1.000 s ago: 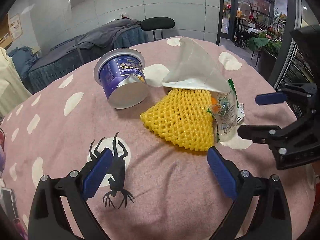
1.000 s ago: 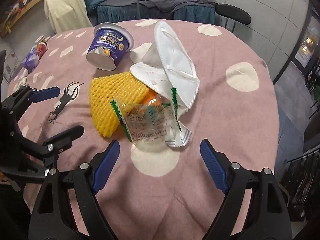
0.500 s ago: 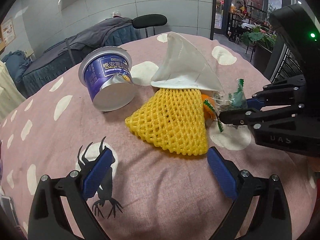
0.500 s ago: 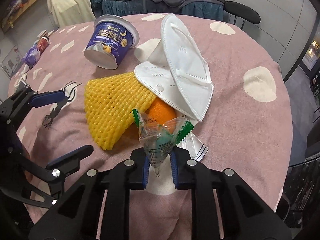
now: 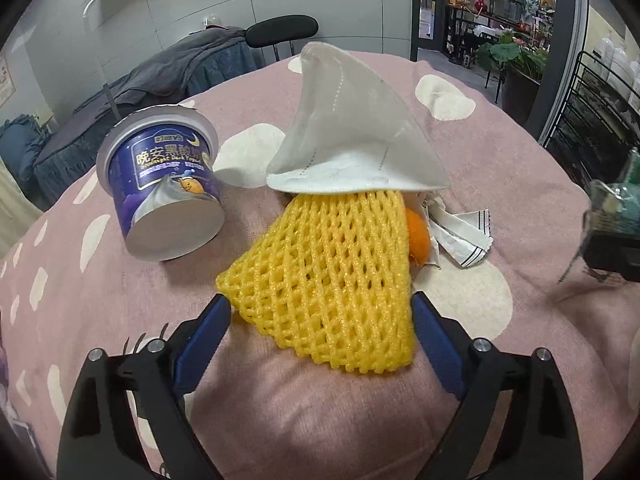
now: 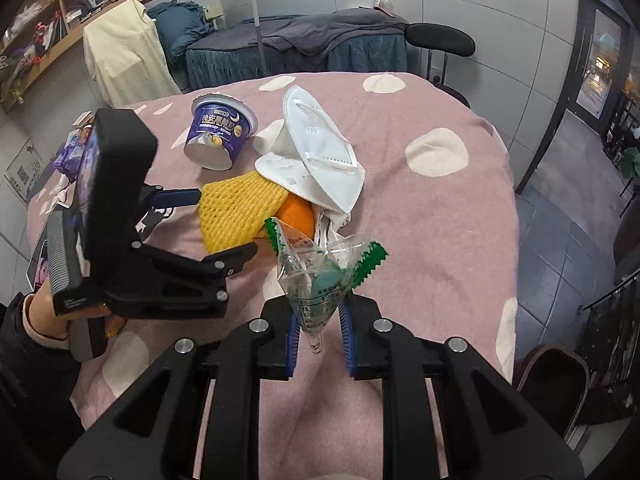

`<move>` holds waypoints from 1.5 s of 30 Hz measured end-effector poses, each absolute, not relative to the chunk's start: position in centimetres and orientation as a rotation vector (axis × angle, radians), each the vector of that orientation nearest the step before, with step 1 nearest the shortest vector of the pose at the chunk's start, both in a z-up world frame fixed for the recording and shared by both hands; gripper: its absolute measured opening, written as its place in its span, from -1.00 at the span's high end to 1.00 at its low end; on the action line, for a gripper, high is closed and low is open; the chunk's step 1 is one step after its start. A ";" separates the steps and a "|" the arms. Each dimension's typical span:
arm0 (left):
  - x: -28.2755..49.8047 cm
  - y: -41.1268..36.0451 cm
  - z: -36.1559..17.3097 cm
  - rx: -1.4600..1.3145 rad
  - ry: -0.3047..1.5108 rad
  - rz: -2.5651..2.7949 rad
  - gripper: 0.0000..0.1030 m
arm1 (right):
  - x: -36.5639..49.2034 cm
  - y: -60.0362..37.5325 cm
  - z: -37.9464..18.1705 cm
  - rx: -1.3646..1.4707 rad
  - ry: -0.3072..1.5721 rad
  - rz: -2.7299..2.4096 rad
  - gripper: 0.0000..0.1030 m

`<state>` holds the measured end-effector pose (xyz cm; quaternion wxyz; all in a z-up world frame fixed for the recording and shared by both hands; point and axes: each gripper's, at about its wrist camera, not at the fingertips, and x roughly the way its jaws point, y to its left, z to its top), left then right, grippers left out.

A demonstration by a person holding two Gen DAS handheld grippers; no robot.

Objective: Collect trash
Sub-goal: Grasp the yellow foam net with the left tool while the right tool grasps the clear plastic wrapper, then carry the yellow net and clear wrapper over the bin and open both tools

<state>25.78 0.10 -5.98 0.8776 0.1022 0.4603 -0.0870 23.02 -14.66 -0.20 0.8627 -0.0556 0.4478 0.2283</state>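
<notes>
Between the right gripper's (image 6: pixel 319 338) pads, a crumpled clear green-edged wrapper (image 6: pixel 322 276).

We see a matt, napped pink cloth (image 5: pixel 520 168) over the table, printed with cream spots. The yogurt cup (image 5: pixel 168 184) is glossy printed plastic with a dull silver base. The fruit net (image 5: pixel 332 280) is yellow foam mesh, soft and open-celled; the face mask (image 5: pixel 356 132) is white non-woven fabric with stitched seams. The clear wrapper (image 6: pixel 324 276) is crinkled, shiny film with green serrated edges. Both grippers are matt black plastic with ribbed blue pads (image 6: pixel 294 344) and bright metal screws (image 5: pixel 480 345).
</notes>
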 end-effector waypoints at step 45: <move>18.1 -19.9 -1.5 0.131 0.853 -0.732 0.39 | 14.4 -44.0 -11.9 0.431 1.024 -0.235 0.64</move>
